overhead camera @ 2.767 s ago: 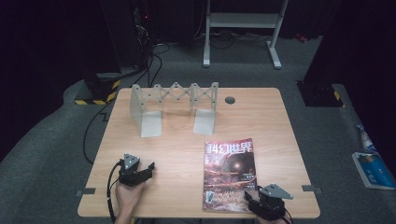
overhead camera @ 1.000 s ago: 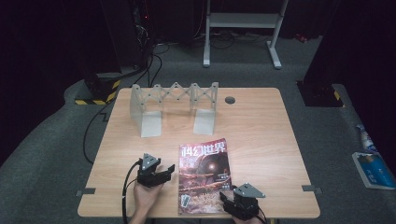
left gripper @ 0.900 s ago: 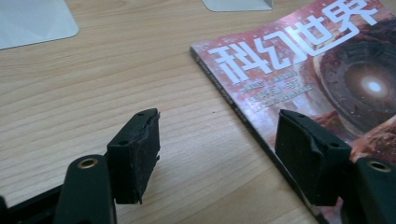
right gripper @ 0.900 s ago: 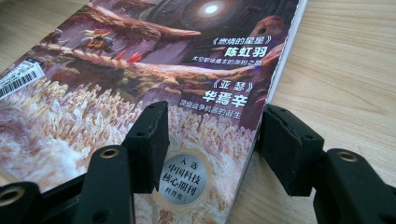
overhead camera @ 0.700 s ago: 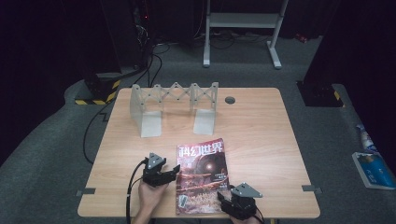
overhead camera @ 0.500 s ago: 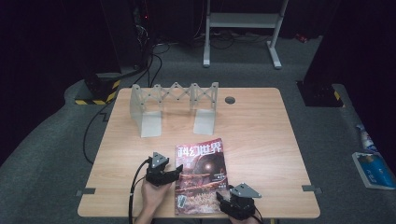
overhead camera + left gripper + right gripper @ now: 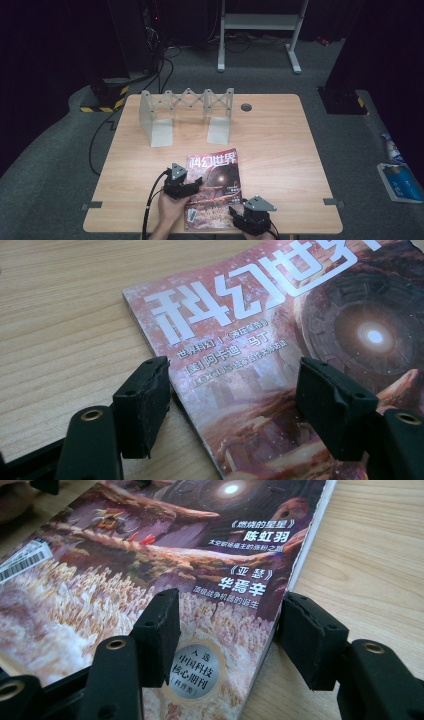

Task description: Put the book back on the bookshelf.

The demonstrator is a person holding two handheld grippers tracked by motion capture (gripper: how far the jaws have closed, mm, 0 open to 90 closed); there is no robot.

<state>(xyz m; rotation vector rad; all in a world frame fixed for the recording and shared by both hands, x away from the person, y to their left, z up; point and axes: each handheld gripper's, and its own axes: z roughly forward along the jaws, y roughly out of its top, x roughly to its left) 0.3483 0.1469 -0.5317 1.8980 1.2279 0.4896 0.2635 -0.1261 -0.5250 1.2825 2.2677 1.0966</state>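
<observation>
The magazine (image 7: 215, 187) lies flat on the table (image 7: 280, 145), its left edge running between the spread fingers (image 7: 142, 405) of the left gripper (image 7: 196, 184), which pinch nothing. The right gripper (image 7: 234, 214) straddles its lower right edge, fingers (image 7: 160, 635) spread likewise, one over the cover, one beyond the edge.

my left gripper (image 7: 186, 186) and right gripper (image 7: 248, 216) are black, each topped by a grey three-cornered plate. thick black jaws with brass-ringed holes; a black cable (image 7: 150, 200) trails off the left one.
</observation>
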